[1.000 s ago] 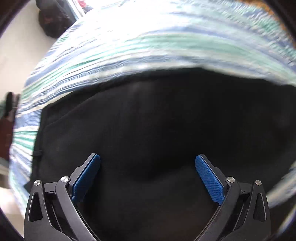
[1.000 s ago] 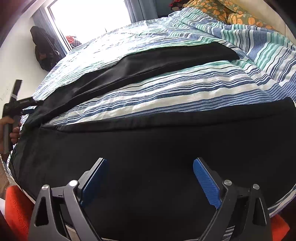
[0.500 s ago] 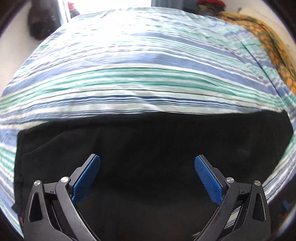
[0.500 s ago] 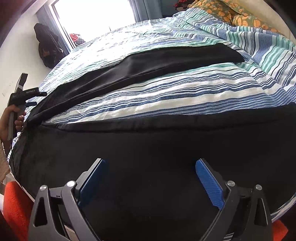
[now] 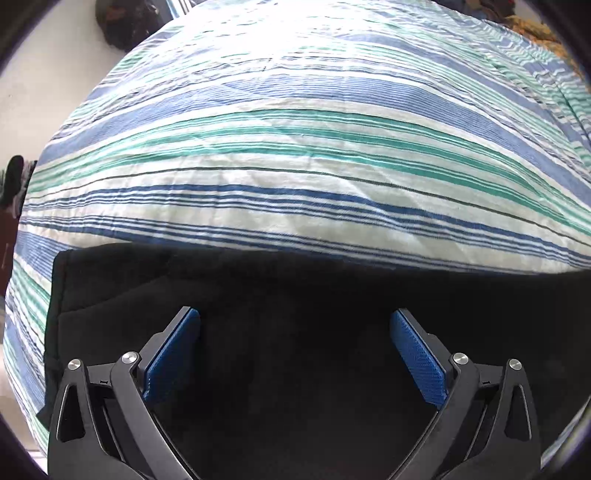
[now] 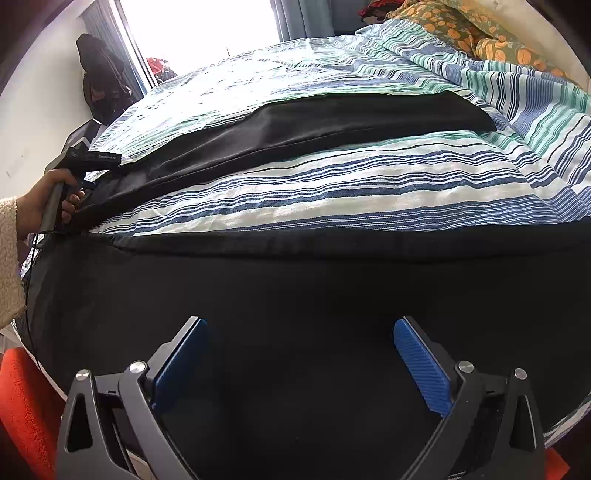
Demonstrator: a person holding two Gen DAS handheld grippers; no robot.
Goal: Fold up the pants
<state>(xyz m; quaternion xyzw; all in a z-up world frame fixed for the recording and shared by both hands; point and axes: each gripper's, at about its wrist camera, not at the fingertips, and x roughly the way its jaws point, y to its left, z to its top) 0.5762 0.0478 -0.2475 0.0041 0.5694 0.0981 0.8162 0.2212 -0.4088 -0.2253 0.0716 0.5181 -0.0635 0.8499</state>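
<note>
The black pants lie spread on the bed's striped sheet, legs splayed apart: the near leg runs across just in front of the right claw, the far leg stretches toward the orange patterned pillow. The likely step is bringing one leg over onto the other. To do it well, each claw should pinch a single outer edge of the same leg, one near the waist and one toward the cuff, lift only enough to clear the sheet, and carry it across so the seams line up without dragging wrinkles.

The right claw stands apart, holding nothing, with dark fabric beneath and ahead of it. The left claw is likewise apart and empty, over the waist end, whose corner shows to its left. From the right wrist view, the left hand sits at the crotch area.
</note>
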